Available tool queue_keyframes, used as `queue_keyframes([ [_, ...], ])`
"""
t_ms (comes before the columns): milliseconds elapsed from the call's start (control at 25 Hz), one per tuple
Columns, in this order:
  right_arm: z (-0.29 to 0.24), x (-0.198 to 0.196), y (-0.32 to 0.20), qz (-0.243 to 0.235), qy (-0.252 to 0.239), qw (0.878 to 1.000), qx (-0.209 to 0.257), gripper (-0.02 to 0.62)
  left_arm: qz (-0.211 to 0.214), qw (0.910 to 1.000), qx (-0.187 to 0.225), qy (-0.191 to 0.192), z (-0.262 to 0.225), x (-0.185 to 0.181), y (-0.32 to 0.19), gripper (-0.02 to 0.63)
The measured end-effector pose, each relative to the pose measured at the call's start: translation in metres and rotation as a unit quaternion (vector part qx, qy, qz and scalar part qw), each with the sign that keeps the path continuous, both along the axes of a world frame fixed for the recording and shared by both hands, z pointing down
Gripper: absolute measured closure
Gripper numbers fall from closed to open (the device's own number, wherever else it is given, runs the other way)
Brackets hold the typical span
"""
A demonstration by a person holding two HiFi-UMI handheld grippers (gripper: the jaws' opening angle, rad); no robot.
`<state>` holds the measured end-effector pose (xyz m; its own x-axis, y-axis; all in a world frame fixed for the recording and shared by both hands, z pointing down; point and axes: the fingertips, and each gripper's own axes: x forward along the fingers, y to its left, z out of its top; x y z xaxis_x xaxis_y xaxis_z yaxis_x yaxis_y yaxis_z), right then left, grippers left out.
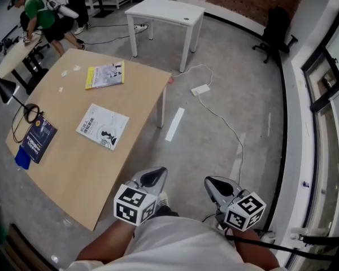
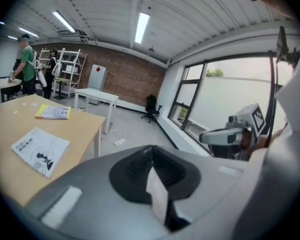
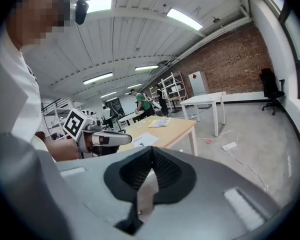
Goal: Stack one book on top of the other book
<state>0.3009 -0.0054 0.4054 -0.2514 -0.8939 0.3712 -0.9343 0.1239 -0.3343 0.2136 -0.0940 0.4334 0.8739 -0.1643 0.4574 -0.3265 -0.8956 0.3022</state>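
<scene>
Approach seemed to be the step in hand, since neither tool carried anything. The left gripper and the right gripper were held side by side close to the person's body. Both were past the near corner of the table and over bare floor. Each gripper's own view showed its jaws pressed together with nothing between them. The white book lay flat on the table, ahead of the left gripper and off to its left, well apart from both tools. The yellow book lay flat farther on in the same direction, clear of the white one, with bare tabletop between them. A blue book sat farther left still, by the table's far edge, and which two were meant for the stack could not be told. No stacking had been done, as every book lay alone. The next move would likely call for carrying one gripper forward and left over the table to the nearest book and spreading its jaws on the way. It would then need to work a jaw under a free edge, because a thin book lying flat gives little to pinch. The other gripper might have to steady the book or the one meant to receive it.
</scene>
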Motion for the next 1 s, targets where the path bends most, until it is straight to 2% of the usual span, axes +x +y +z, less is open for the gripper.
queue_keyframes([
  [200, -0.012, 0.036, -0.044, 0.012, 0.018, 1.000, 0.019, 0.594, 0.014, 0.9999, 0.008, 0.002, 0.002, 0.040, -0.047, 0.603],
  [360, -0.013, 0.060, -0.060, 0.018, 0.013, 1.000, 0.021, 0.594, 0.032, 0.9994, 0.011, -0.009, 0.001, 0.066, -0.060, 0.603],
  [480, -0.005, 0.085, -0.075, 0.016, 0.001, 1.000, 0.020, 0.594, 0.027, 0.9993, 0.013, -0.020, 0.006, 0.086, -0.074, 0.603],
  [640, 0.006, 0.116, -0.105, -0.022, -0.017, 0.999, 0.020, 0.594, -0.012, 0.9992, 0.017, -0.033, 0.008, 0.109, -0.097, 0.603],
  [800, 0.008, 0.147, -0.140, -0.084, -0.036, 0.996, 0.020, 0.594, -0.075, 0.9966, 0.006, -0.034, 0.005, 0.131, -0.120, 0.603],
  [1000, 0.009, 0.171, -0.181, -0.172, -0.036, 0.984, 0.024, 0.595, -0.176, 0.9842, -0.014, -0.013, 0.000, 0.149, -0.154, 0.603],
])
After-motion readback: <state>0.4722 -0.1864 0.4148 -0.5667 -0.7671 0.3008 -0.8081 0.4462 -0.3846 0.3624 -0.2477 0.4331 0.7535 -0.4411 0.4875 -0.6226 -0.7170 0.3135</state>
